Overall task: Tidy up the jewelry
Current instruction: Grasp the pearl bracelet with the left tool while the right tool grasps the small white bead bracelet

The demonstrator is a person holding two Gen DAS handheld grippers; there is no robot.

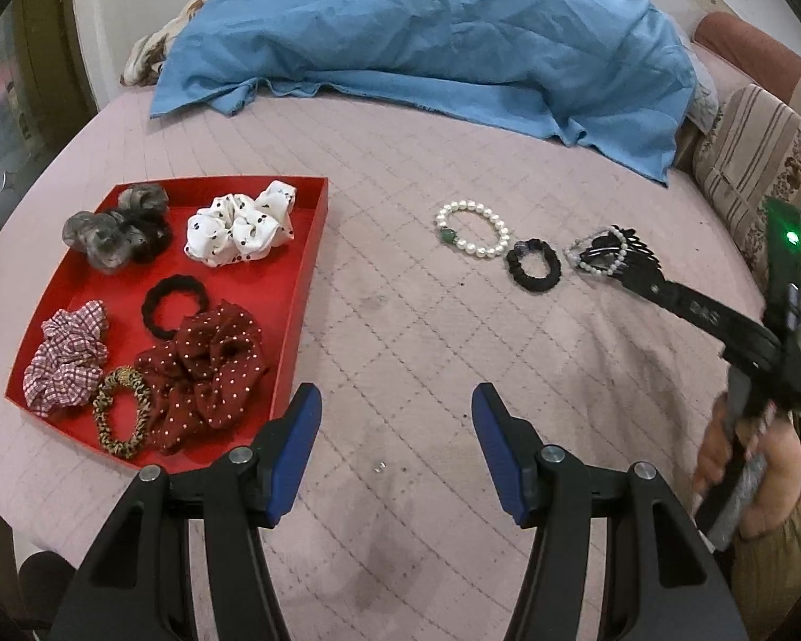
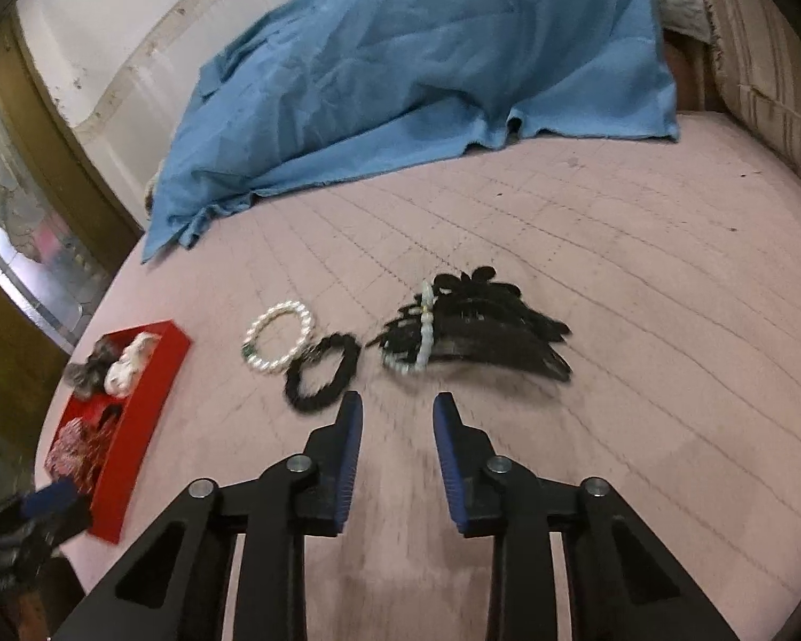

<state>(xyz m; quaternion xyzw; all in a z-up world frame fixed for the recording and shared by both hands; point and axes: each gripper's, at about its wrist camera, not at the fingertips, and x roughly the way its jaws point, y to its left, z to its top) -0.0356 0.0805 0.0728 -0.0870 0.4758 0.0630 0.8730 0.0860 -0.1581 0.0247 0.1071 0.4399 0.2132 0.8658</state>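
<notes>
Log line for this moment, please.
left gripper: open, empty | right gripper: open, empty, nearing black hair claw | red tray: holds scrunchies

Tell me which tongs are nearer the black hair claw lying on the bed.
Right. The right tongs point at the black hair claw, just short of it, nothing between the fingers. The left tongs hover farther back beside the red tray.

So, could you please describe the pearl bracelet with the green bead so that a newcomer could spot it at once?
Start from the red tray on the pink quilted bed cover and look to the row of three loose items lying outside it. The pearl bracelet is the one nearest the tray, touching a black hair tie. It alone is a plain ring of white pearls with a single green bead.
</notes>
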